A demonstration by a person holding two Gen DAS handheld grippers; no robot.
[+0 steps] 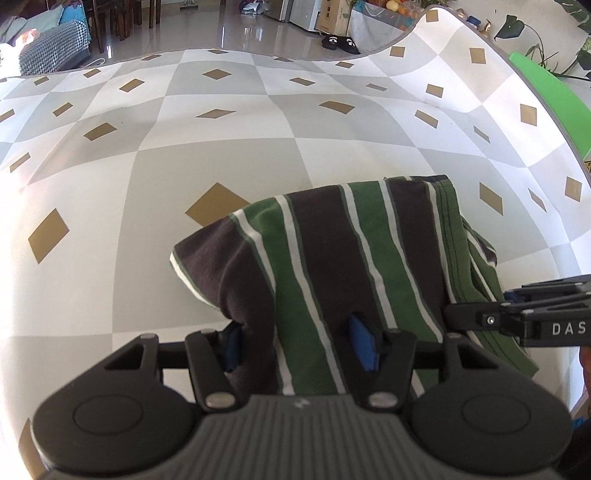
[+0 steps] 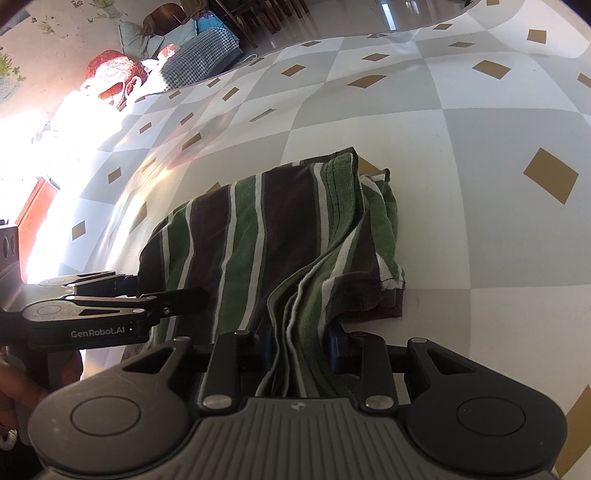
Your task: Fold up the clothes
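A folded striped shirt (image 1: 332, 258) in green, dark brown and white lies on a grey-and-white checked cloth (image 1: 184, 122) with gold diamonds. My left gripper (image 1: 297, 347) holds the shirt's near edge, a thick fold bunched between its blue pads (image 1: 364, 349). My right gripper (image 2: 301, 345) is shut on the layered hem edges of the same shirt (image 2: 266, 229), which stand up between its pads. Each gripper shows in the other's view: the right gripper (image 1: 517, 319) at the shirt's right side, the left gripper (image 2: 170, 301) at its left side.
The checked cloth (image 2: 480, 147) spreads wide around the shirt. Beyond its far edge are a shiny tiled floor (image 1: 229, 33), black slippers (image 1: 340, 44), a houndstooth-covered seat (image 1: 51, 44) at the far left, and a green board (image 1: 546, 88) with plants at the right.
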